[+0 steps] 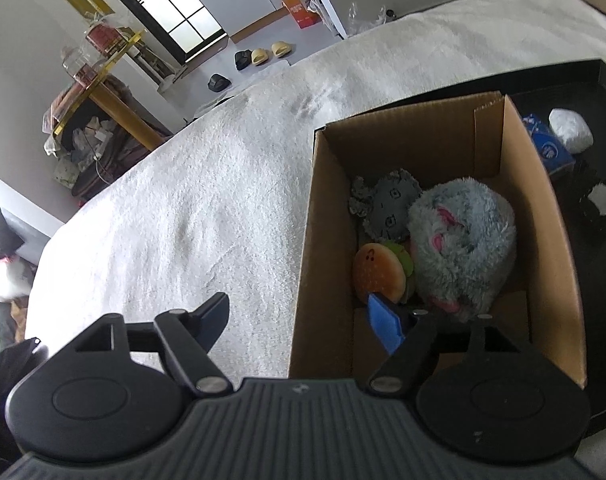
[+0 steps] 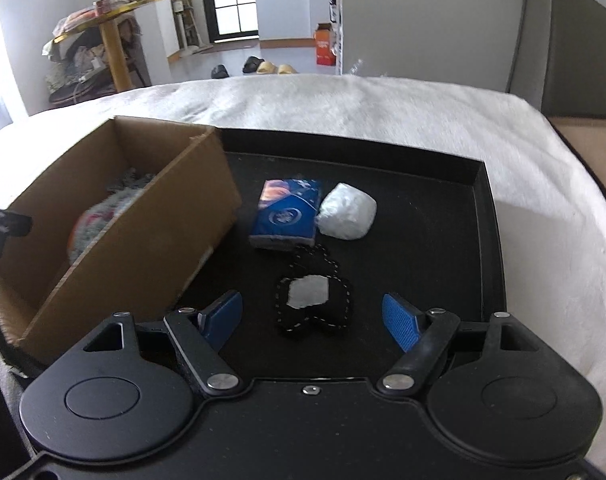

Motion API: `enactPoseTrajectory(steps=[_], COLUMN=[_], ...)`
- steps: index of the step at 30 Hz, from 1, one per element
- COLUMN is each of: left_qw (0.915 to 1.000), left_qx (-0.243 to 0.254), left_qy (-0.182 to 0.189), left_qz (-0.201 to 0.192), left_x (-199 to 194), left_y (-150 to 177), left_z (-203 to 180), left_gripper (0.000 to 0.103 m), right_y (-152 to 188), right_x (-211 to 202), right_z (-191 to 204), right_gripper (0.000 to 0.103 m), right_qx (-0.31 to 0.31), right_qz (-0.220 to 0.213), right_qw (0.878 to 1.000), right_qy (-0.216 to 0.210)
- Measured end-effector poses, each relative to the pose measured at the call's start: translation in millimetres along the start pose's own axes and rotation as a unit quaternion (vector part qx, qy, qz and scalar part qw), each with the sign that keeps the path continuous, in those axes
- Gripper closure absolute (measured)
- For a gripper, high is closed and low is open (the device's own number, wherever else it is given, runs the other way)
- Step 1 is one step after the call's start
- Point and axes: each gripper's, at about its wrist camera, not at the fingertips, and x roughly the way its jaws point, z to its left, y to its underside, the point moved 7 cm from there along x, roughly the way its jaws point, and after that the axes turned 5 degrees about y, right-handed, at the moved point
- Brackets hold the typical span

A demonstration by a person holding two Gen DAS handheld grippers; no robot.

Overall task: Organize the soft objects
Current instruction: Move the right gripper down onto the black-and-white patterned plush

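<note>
A cardboard box (image 1: 543,200) stands on a black tray (image 2: 479,240) and holds a fluffy grey-pink plush (image 1: 463,248), a grey felt toy (image 1: 387,208) and a burger plush (image 1: 379,276). My left gripper (image 1: 299,320) is open and empty, straddling the box's left wall. In the right wrist view the box (image 2: 143,240) is at the left. A black toy with a white patch (image 2: 311,304) lies on the tray between the fingers of my open right gripper (image 2: 311,320). A blue tissue pack (image 2: 287,212) and a white bundle (image 2: 347,212) lie beyond.
The tray rests on a white fluffy blanket (image 1: 223,184) covering the bed. Beyond it are a floor with slippers (image 2: 263,67), an orange box (image 2: 325,48) and a cluttered yellow table (image 2: 103,32).
</note>
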Motion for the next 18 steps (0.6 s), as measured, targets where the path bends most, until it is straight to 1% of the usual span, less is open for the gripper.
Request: enactPoseTrajectory(steps=[13,18], left_qw=[0.9992,0.9992], left_qx=[0.023,0.024], left_qy=[-0.027,-0.027], left_qz=[0.016,0.017], left_x=[6.6,7.3], left_y=[-6.7,-7.6], left_z=[-12.3,-12.8], left_gripper=[0.028,0.028], right_y=[3.4,2.9], right_x=[32.2,40.7], right_z=[-8.3,-7.1], right_gripper=[0.026,0.026], right_qx=[0.022,0.019], right_qz=[0.031,0.040], right_qw=[0.999,0.999], right_qy=[-0.014,-0.014])
